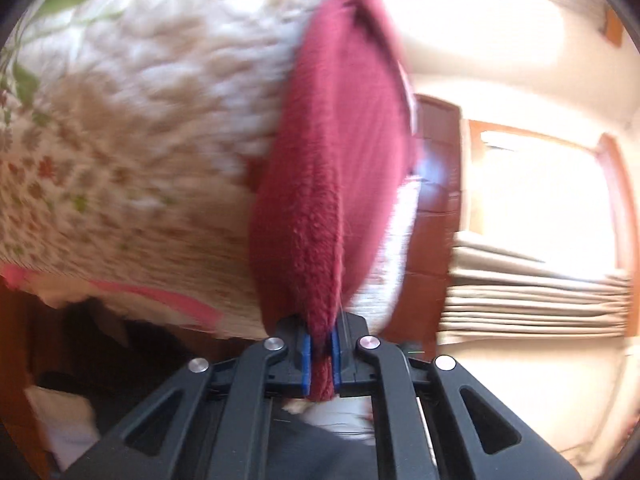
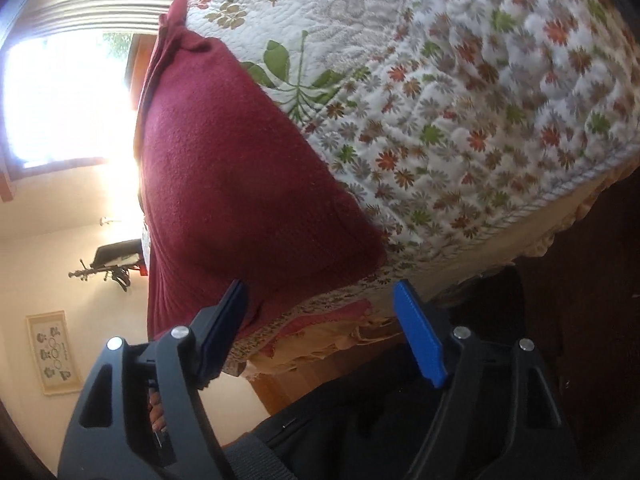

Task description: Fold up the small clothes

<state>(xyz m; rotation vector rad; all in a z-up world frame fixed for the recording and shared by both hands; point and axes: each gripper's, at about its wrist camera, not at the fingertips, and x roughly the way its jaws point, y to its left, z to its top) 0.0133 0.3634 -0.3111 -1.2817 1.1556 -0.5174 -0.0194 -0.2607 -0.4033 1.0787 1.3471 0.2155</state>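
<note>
Basically left gripper (image 1: 320,360) pinches the maroon garment (image 1: 332,168) edge, cloth stretching lengthwise ahead above the floral quilt (image 2: 460,120); right gripper (image 2: 320,332) gapes empty, garment probably just left of its fingers.

The left gripper (image 1: 320,360) sat at the bottom centre of its frame, its blue pads (image 1: 306,364) pressed nearly together with only a thin gap between them. The right gripper (image 2: 320,320) stood at the bottom of its frame, jaws spread wide, blue pads (image 2: 420,340) well apart.
</note>
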